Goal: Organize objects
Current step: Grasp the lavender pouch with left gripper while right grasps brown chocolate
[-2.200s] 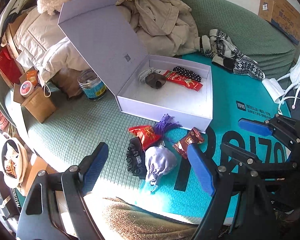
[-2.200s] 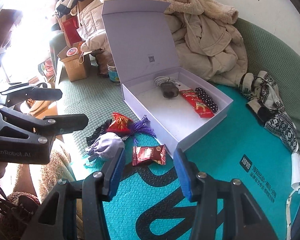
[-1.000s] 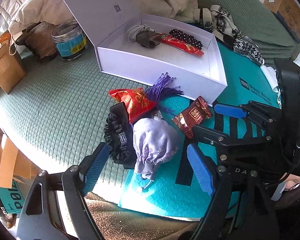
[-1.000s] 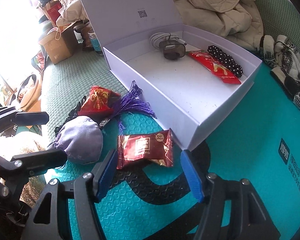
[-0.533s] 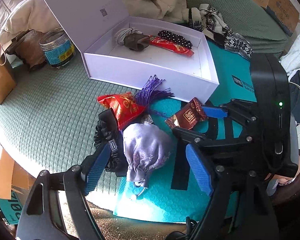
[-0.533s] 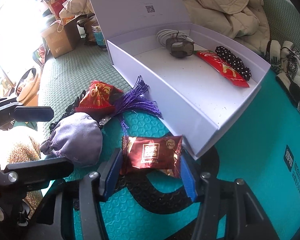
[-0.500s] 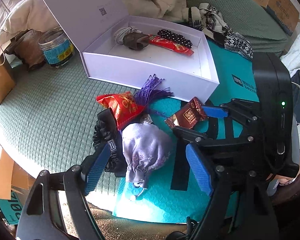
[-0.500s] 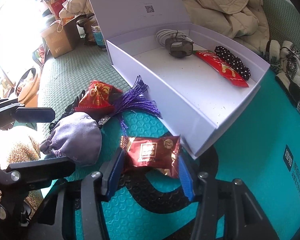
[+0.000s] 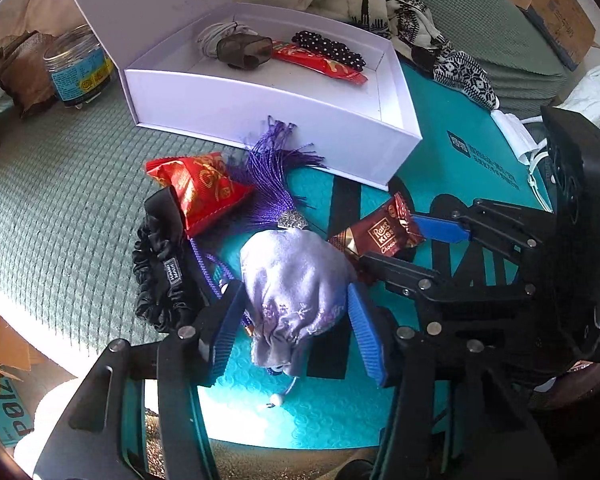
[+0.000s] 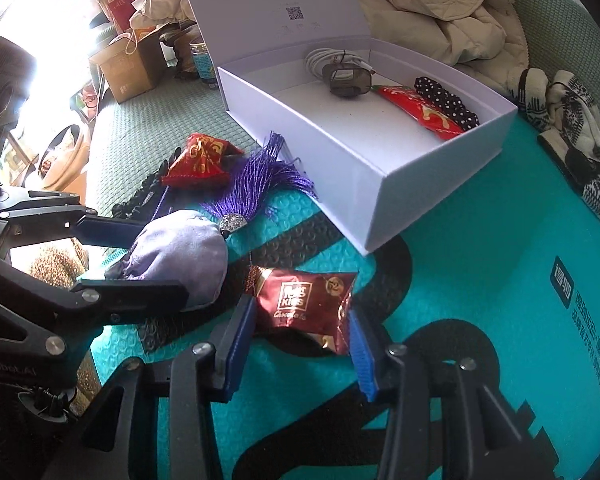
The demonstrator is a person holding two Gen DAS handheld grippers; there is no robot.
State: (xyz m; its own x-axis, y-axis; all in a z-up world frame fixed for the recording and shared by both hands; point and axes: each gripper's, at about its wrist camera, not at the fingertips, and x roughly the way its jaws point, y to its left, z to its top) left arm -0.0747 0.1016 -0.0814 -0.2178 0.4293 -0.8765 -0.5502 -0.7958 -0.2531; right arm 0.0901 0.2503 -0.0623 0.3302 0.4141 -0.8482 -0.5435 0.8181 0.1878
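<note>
The lilac pouch (image 9: 296,280) is lying on the teal mat (image 9: 480,152), near side of the open white box (image 9: 260,108), w/ the left hand-held gripper (image 9: 296,328) straddling it. Its jaws have just been closing, pads right at the cloth on both sides but not clearly squeezing yet. Just right of it, the chocolate packet (image 10: 304,300) is sitting between the right hand-held gripper (image 10: 300,344) jaws, also just closing, foil edges touching or nearly touching the pads. Purple tassel (image 9: 272,176), red sachet (image 9: 200,188) & black scrunchie (image 9: 160,272) are crowding the pouch's far-left side. Risk, imo: tassel looks attached to the pouch, so lifting could drag the neighbours. The foil is slick and thin, so it could slip out. The two grippers are working v. close and could bump.
</note>
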